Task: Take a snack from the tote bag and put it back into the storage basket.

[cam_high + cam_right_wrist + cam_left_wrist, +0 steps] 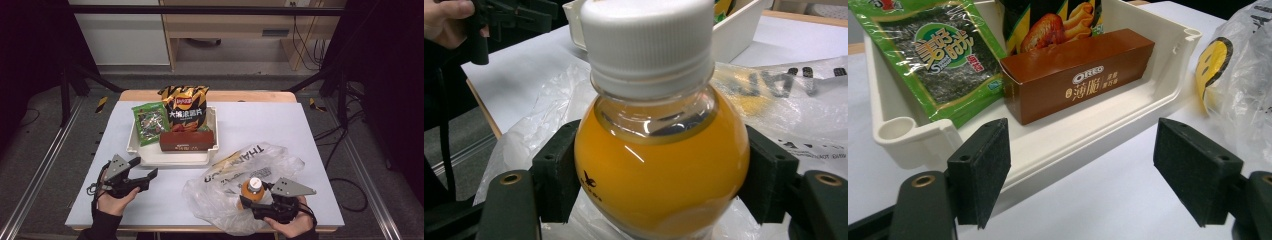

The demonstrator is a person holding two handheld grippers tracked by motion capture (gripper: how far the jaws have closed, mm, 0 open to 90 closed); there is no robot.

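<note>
Currently the right gripper [659, 175] is clamped on an orange juice bottle [659, 170], one pad on each side of its round body, white cap [646, 40] upright. Bottle sits over a crumpled clear plastic bag [260, 165] at the table's near right. Left gripper [1080, 170], jaws wide apart and holding nothing, hovers just before the white tray [1168, 45]. Tray holds a brown Oreo box [1078, 75], a green seaweed packet [938, 55] and a chip bag [184, 107].

Bare surface [280, 125] right of tray [134, 145]; plastic bag [280, 165] blocks near right; left strip passable.
</note>
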